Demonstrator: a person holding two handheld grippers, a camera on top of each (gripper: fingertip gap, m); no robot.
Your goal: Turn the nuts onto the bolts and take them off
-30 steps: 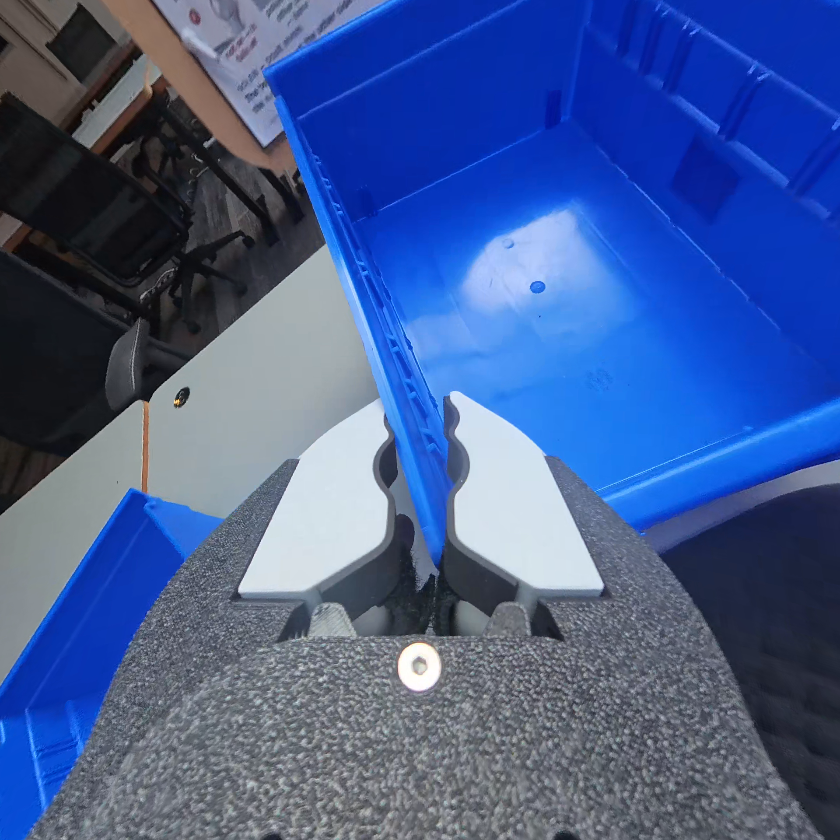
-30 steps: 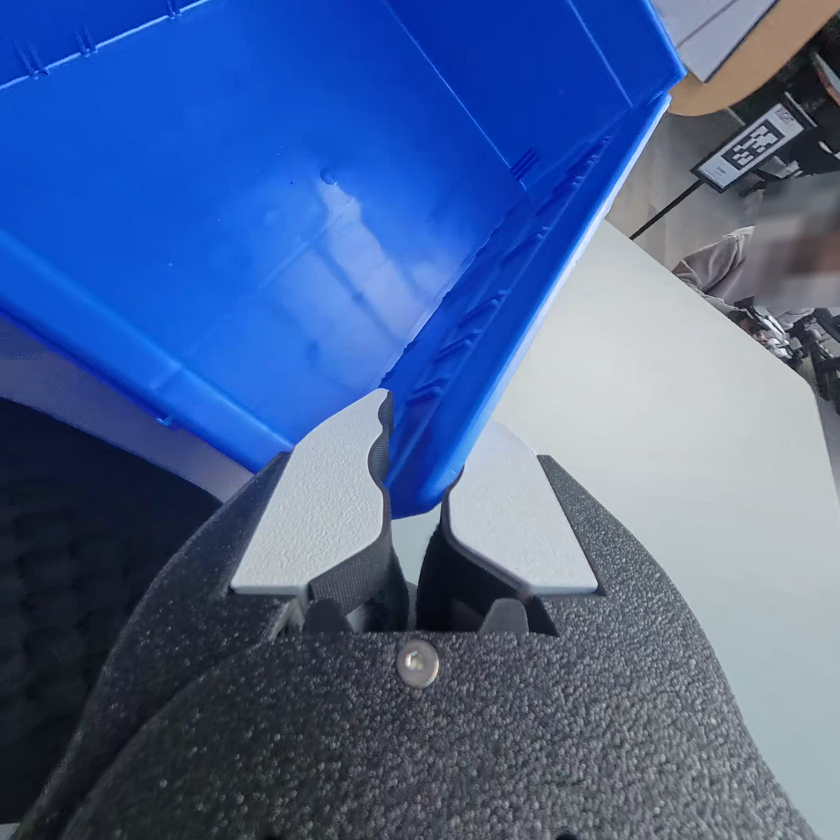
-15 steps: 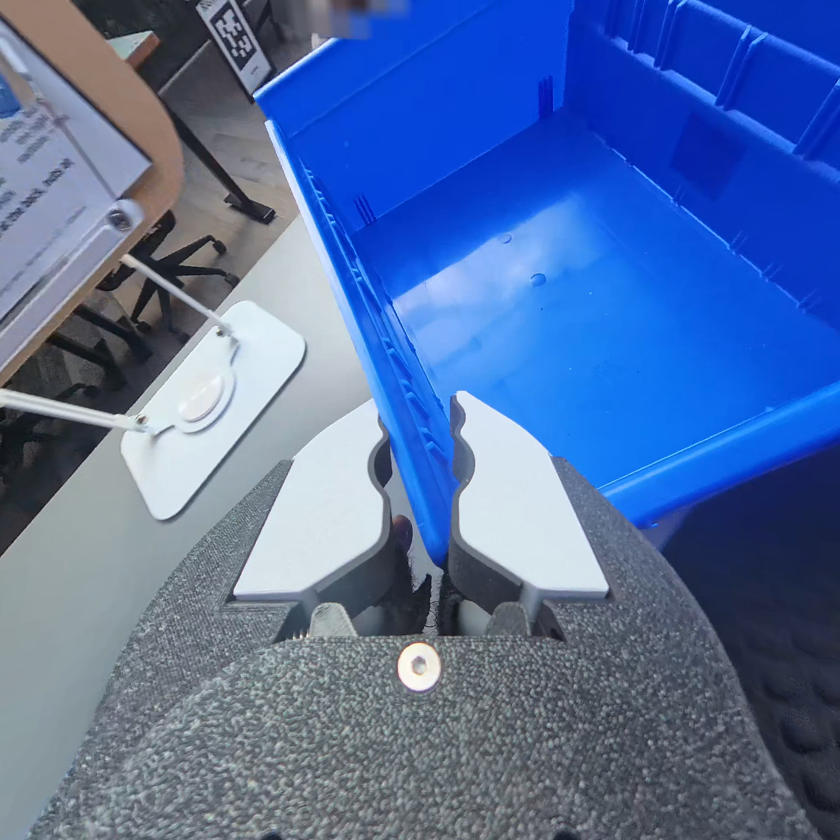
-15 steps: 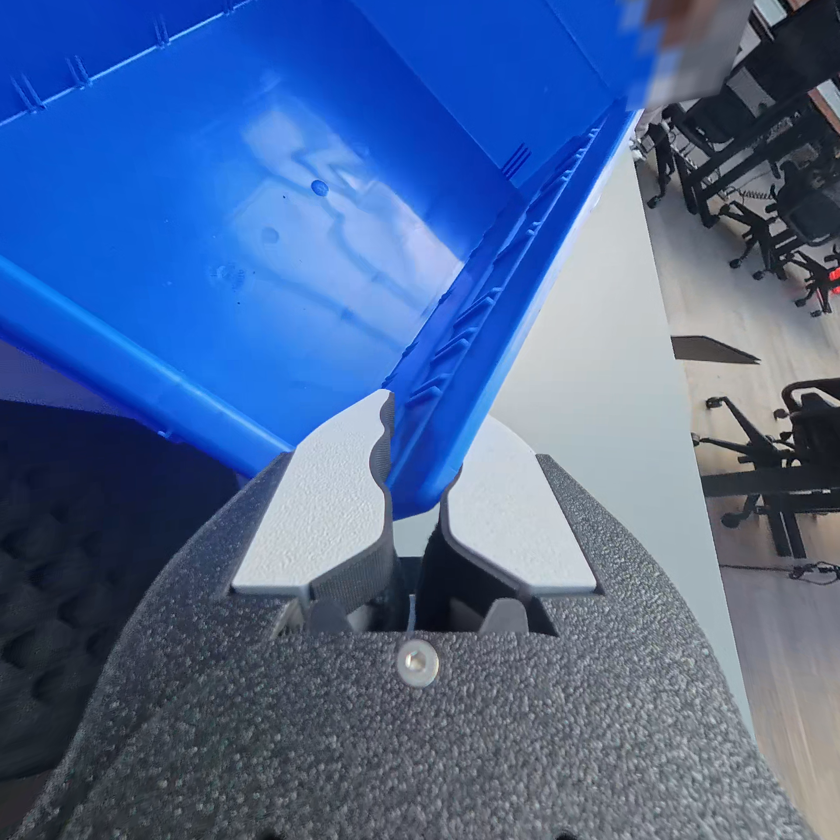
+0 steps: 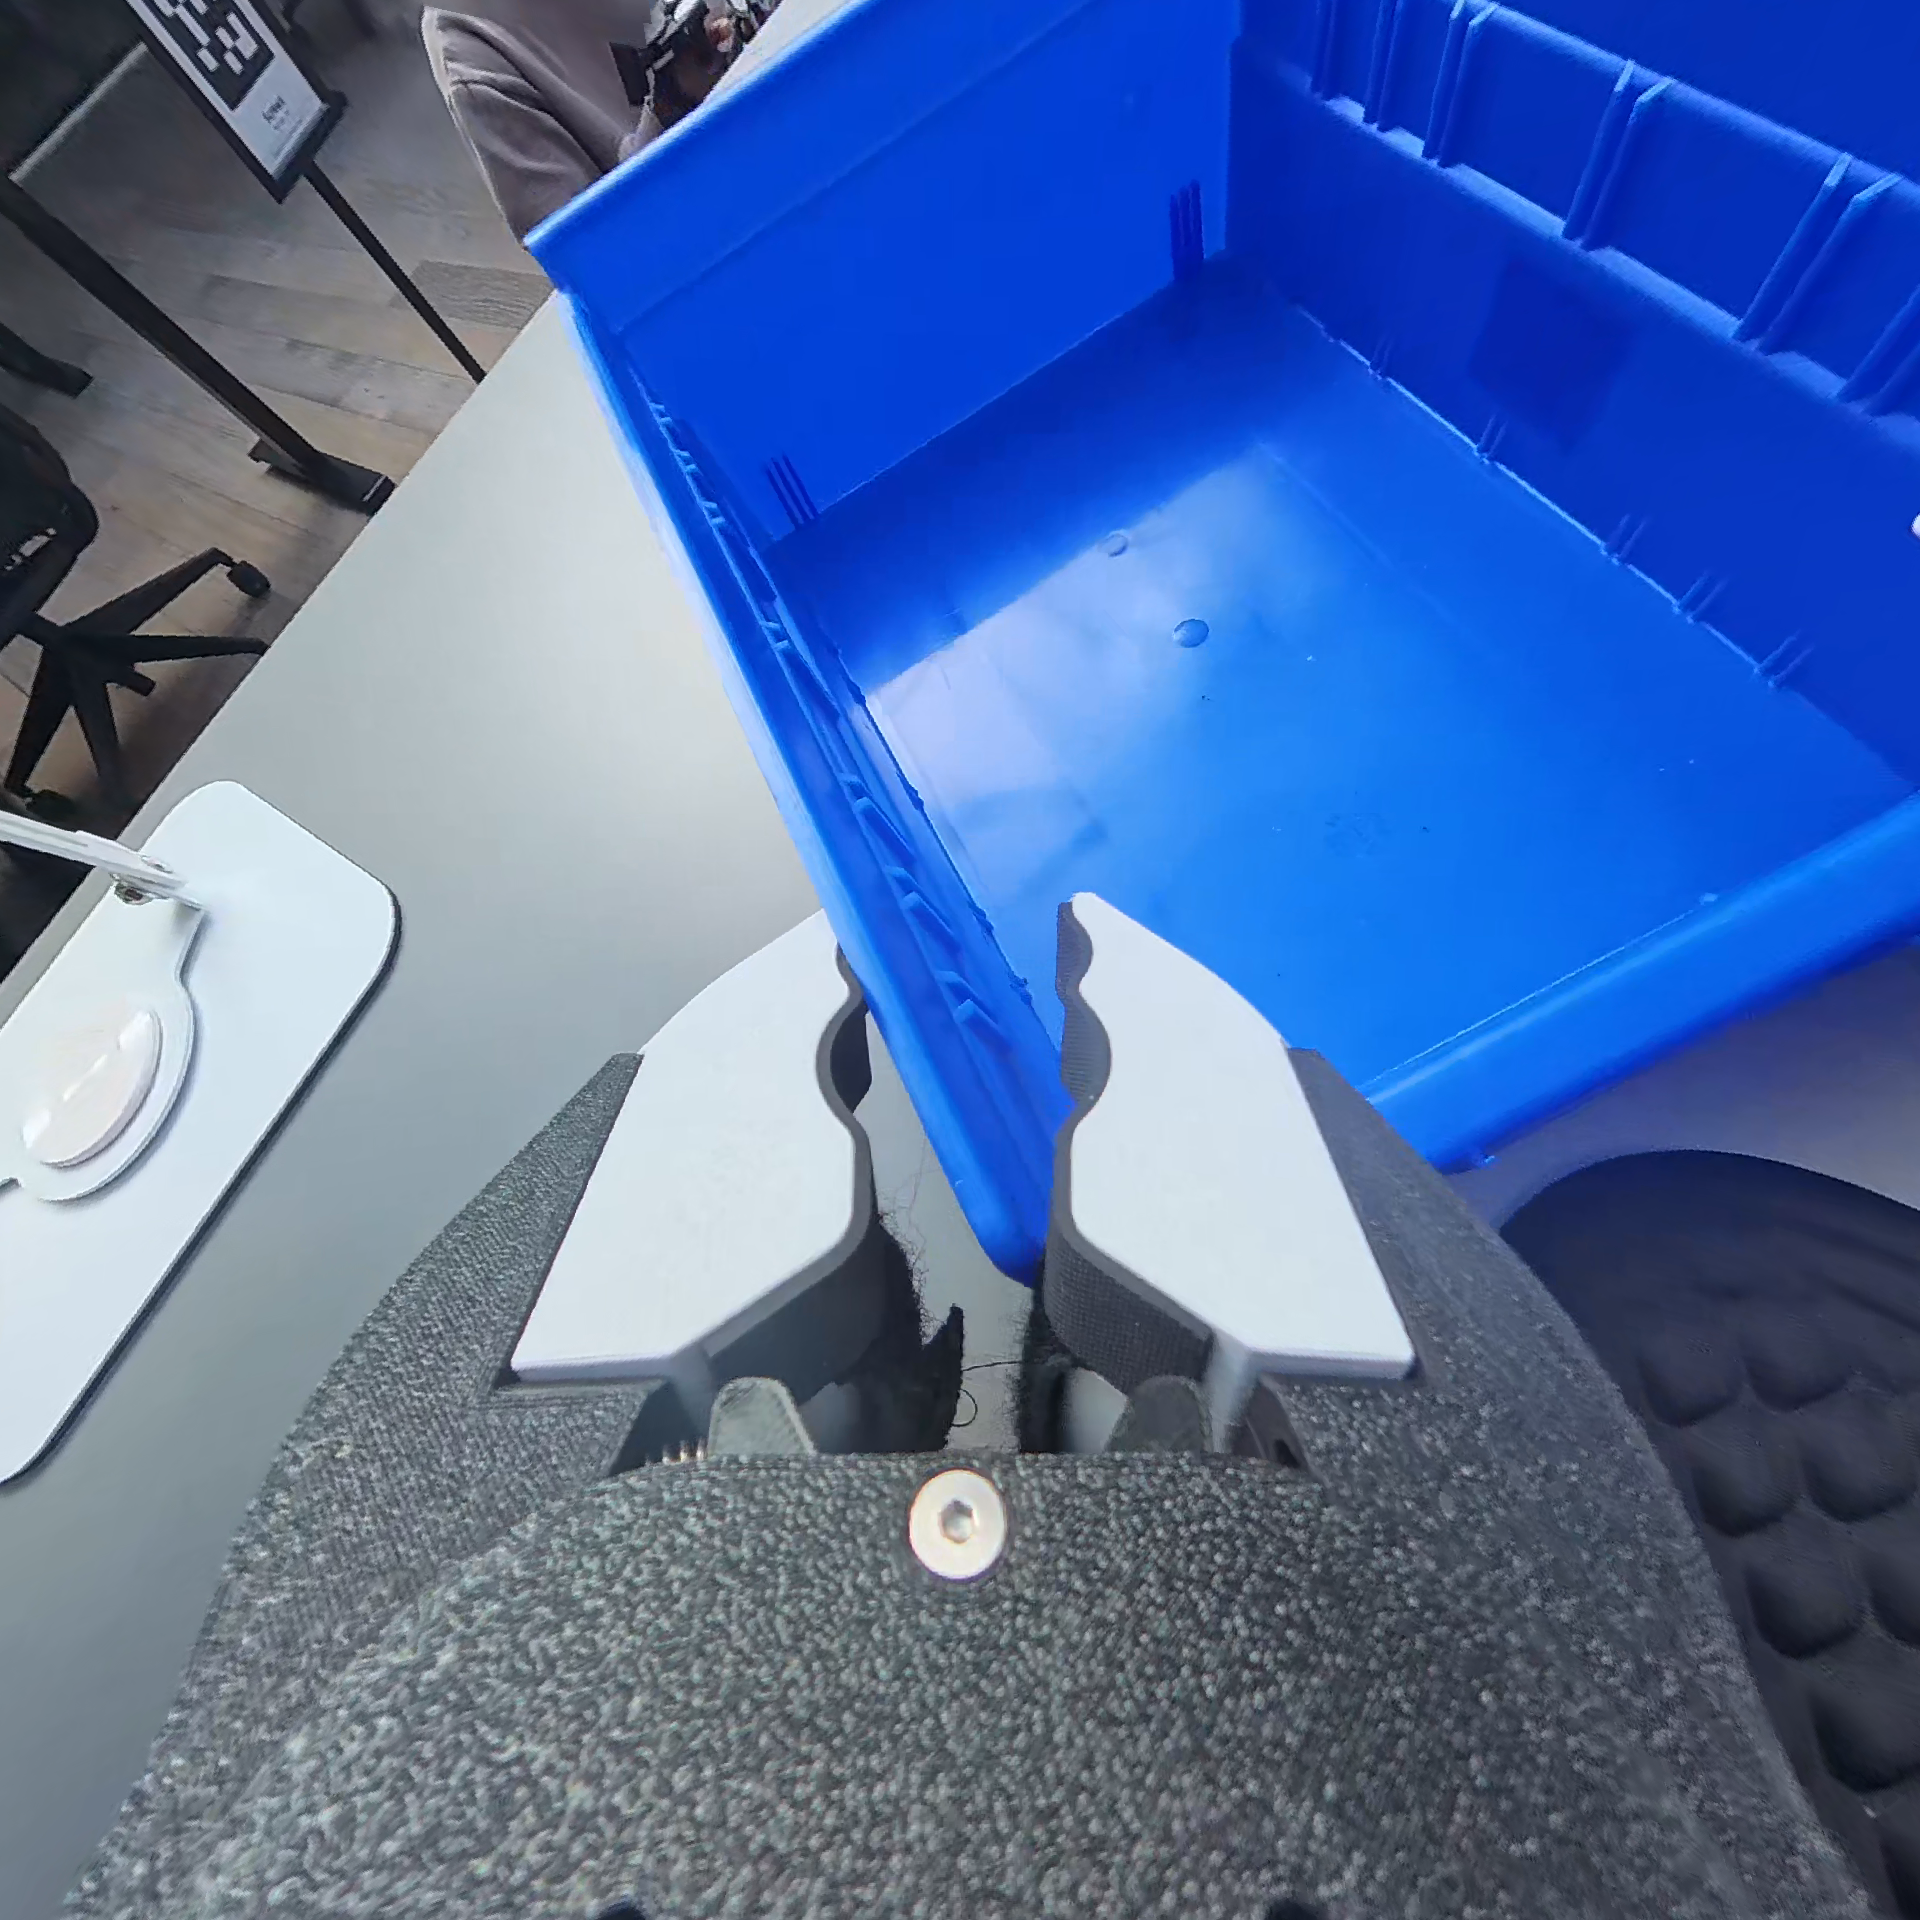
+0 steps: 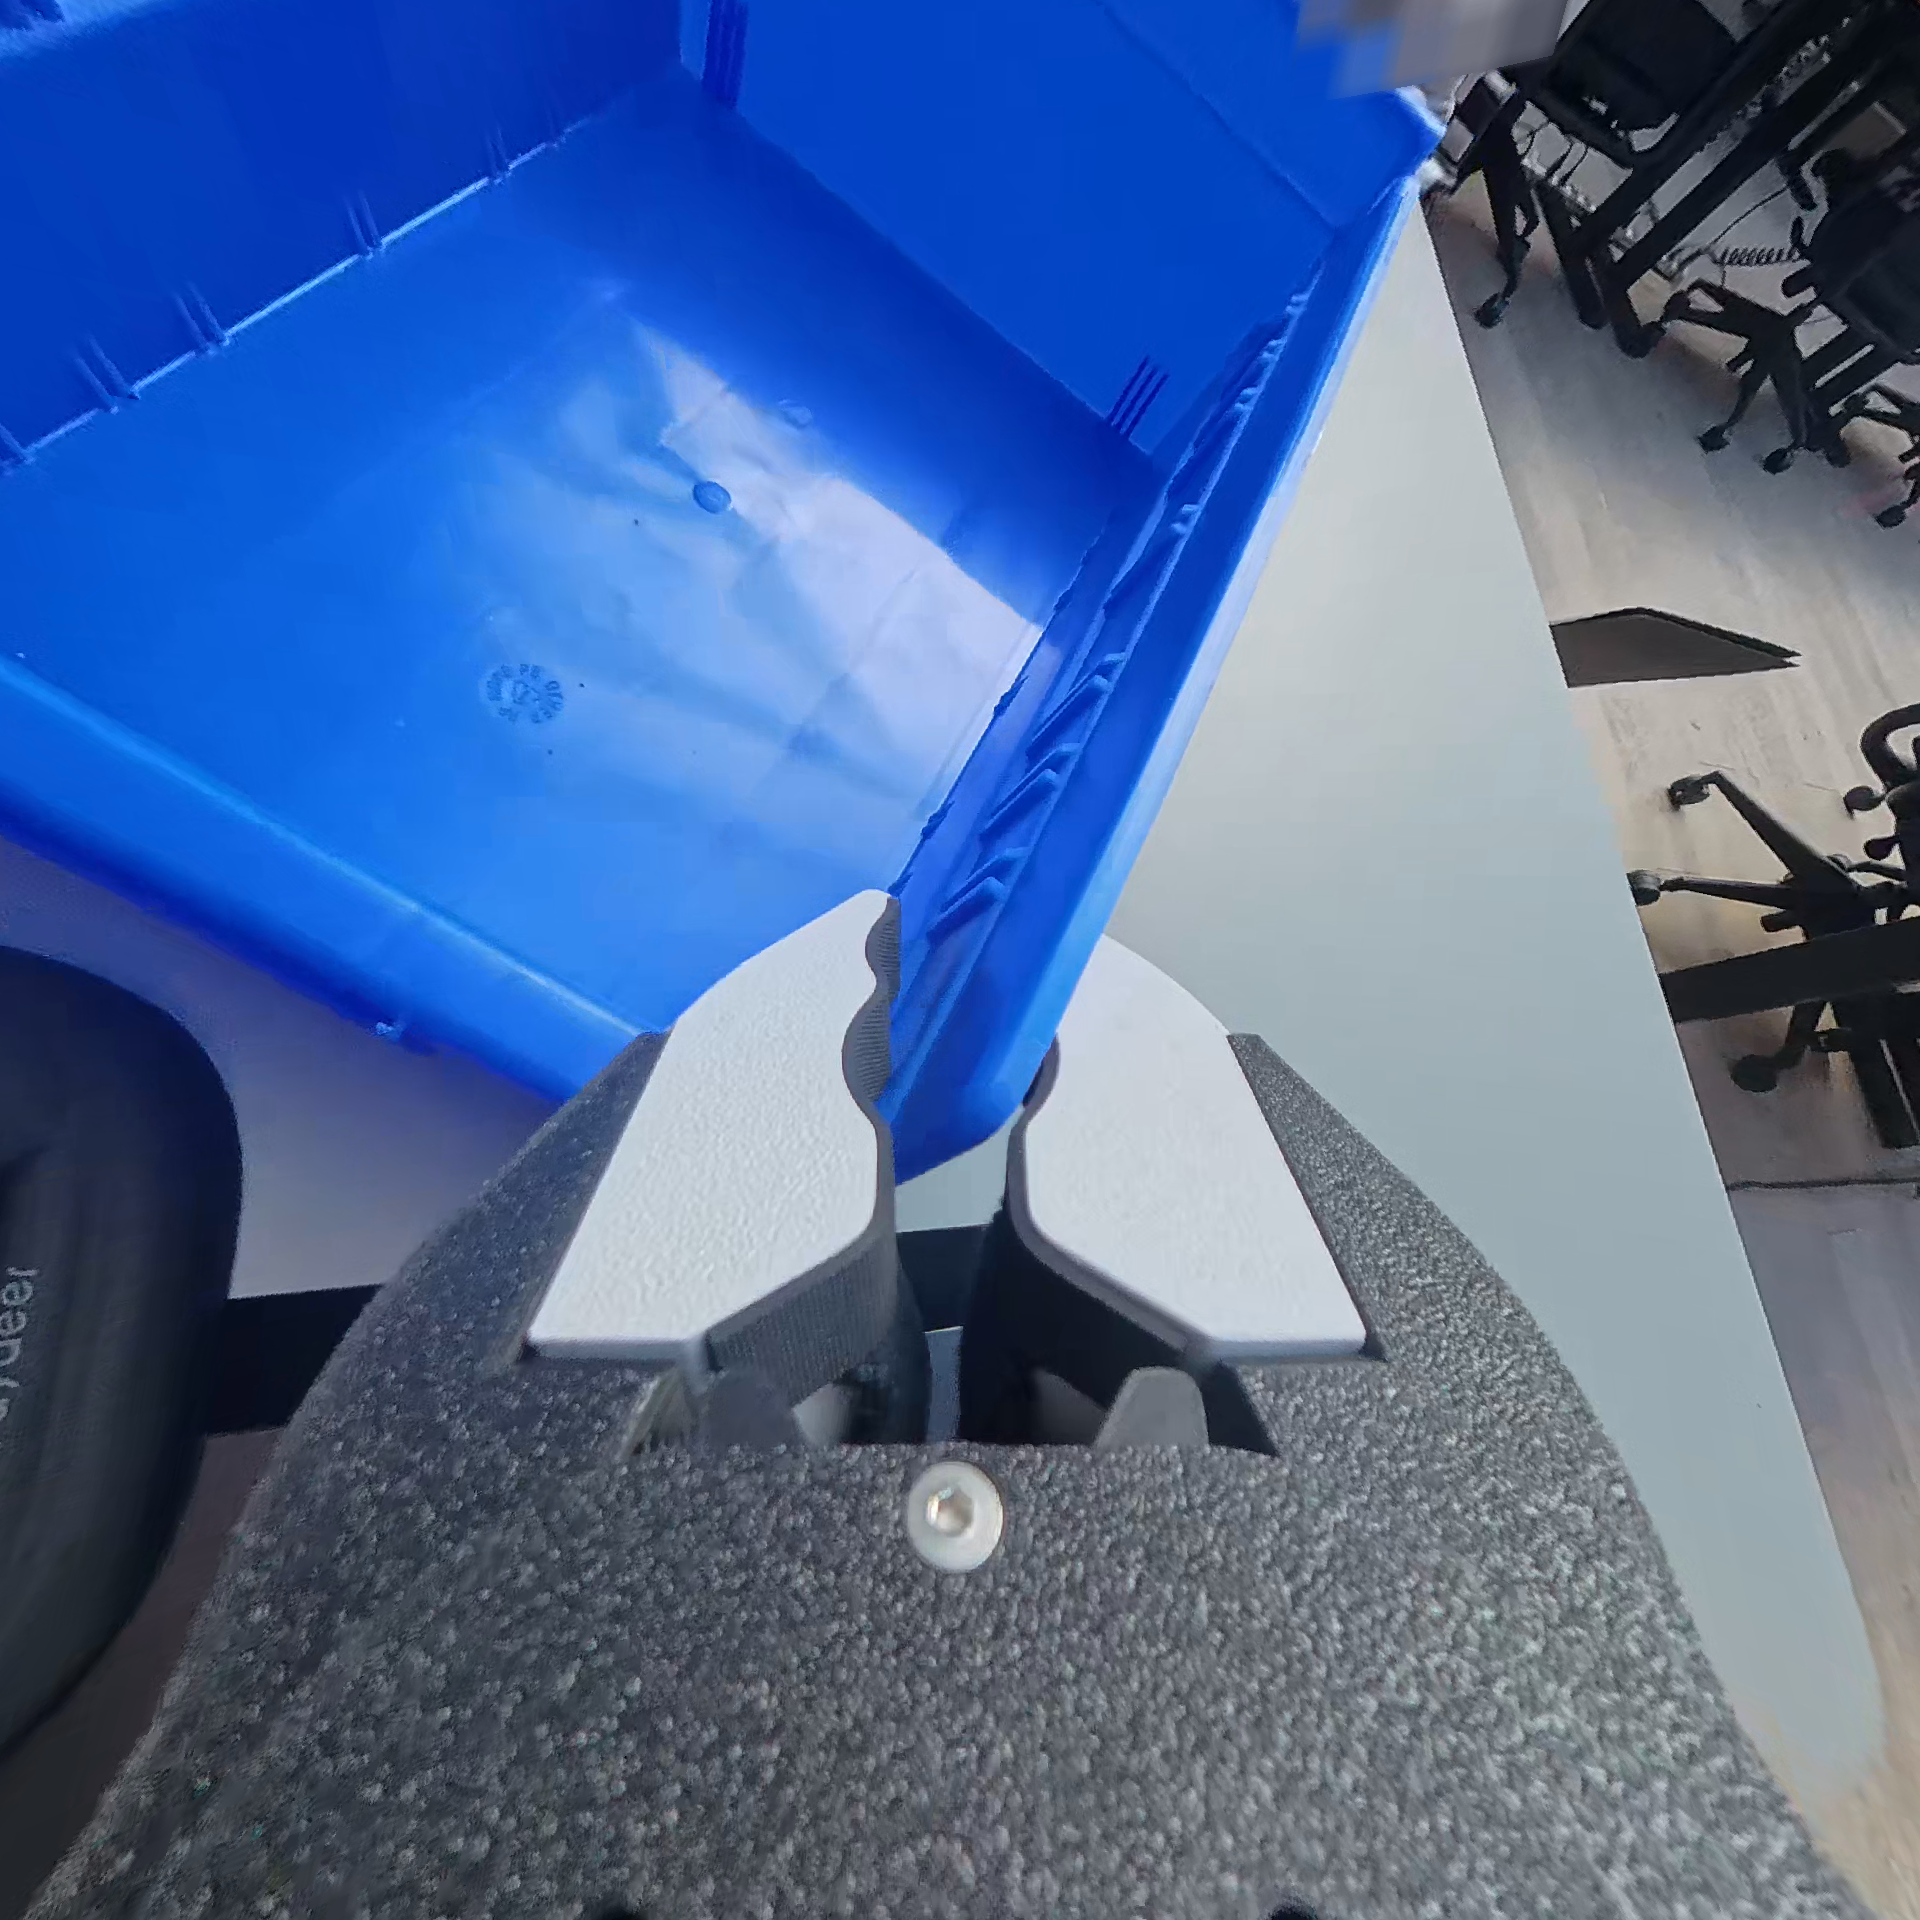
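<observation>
An empty blue plastic bin (image 5: pixel 1247 779) fills both views; no nuts or bolts show. My left gripper (image 5: pixel 951 956) straddles the bin's left side wall. Its jaws stand a little apart, and a dark gap shows between the left finger (image 5: pixel 727 1164) and the wall. The wall's near corner rests against the right finger (image 5: pixel 1195 1143). In the right wrist view my right gripper (image 6: pixel 982 935) is shut on the right side wall of the bin (image 6: pixel 520 571). One finger (image 6: pixel 748 1122) is inside and the other is partly hidden outside. The bin sits low over the grey table (image 5: pixel 468 623).
A white flat stand base (image 5: pixel 156 1039) lies on the table to the left. A black dimpled cushion (image 5: pixel 1766 1403) is at the near right and also shows in the right wrist view (image 6: pixel 83 1299). Office chairs (image 6: pixel 1818 883) stand beyond the table edge (image 6: pixel 1558 831). A person in grey (image 5: pixel 520 104) is far behind. There is about 20 cm between the tips of the two grippers.
Both grippers swung round with the bin, so the background changed and the white stand base came into view. My left gripper's jaws have widened around the wall. The right grip is unchanged.
</observation>
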